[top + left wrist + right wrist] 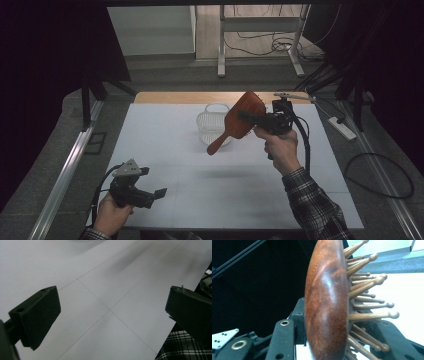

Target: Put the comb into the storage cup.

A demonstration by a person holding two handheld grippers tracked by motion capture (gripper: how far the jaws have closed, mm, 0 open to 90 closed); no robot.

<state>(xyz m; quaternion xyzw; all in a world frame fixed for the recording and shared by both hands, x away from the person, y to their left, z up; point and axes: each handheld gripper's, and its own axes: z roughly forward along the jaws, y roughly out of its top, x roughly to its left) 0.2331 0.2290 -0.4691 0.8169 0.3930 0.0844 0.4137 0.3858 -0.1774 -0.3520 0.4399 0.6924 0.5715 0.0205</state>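
The wooden hairbrush [239, 120] is off the counter [165, 150], held in the air by your right hand-held gripper [250, 119] above the far right part of the white surface. In the high view its paddle head tilts up toward the far side and its handle slopes down toward you and to the left, the handle's tip appearing over the rim of the white wire basket [210, 125]; whether the two touch cannot be told from that angle. The basket itself stands on the counter near the far edge, just left of the brush. In the right gripper view the hairbrush [325, 305] stands edge-on between the two black jaws, its smooth reddish back facing one jaw and its wooden pins [367, 302] jutting toward the other; the jaws are pinching the head across its thickness. Your right hand [281, 145] grips the tool from below, the plaid sleeve [312, 205] trailing to the near edge. Your left hand-held gripper [159, 194] sits low over the near left corner of the counter, well apart from the brush and the basket. In the left gripper view its jaws stand spread wide with bare white counter [105, 290] between them.
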